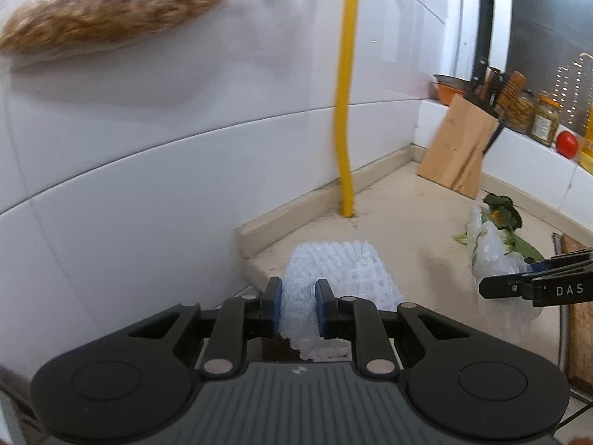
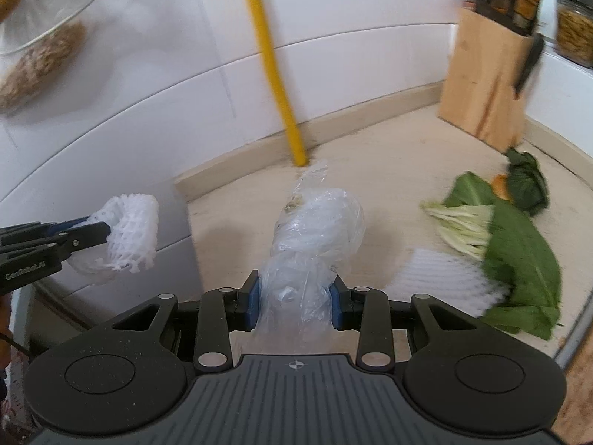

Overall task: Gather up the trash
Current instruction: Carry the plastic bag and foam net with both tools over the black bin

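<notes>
My left gripper [image 1: 298, 309] is shut on a white foam fruit net [image 1: 333, 267], which sticks out ahead of the blue pads over the counter's left edge. In the right wrist view the same left gripper [image 2: 100, 233] and foam net [image 2: 129, 233] hang at the left, off the counter's end. My right gripper [image 2: 296, 306] is shut on a crumpled clear plastic bag [image 2: 318, 222] above the beige counter [image 2: 389, 170]. In the left wrist view the right gripper [image 1: 493, 282] comes in from the right with the plastic bag [image 1: 493, 256].
Green vegetable leaves [image 2: 519, 252] with white stalks lie on the counter at right, partly over a second foam net [image 2: 444, 278]. A wooden knife block [image 2: 485, 85] stands in the back corner. A yellow pipe [image 2: 274, 74] runs up the white tiled wall. Jars [image 1: 545, 118] and a tomato [image 1: 567, 142] sit on the ledge.
</notes>
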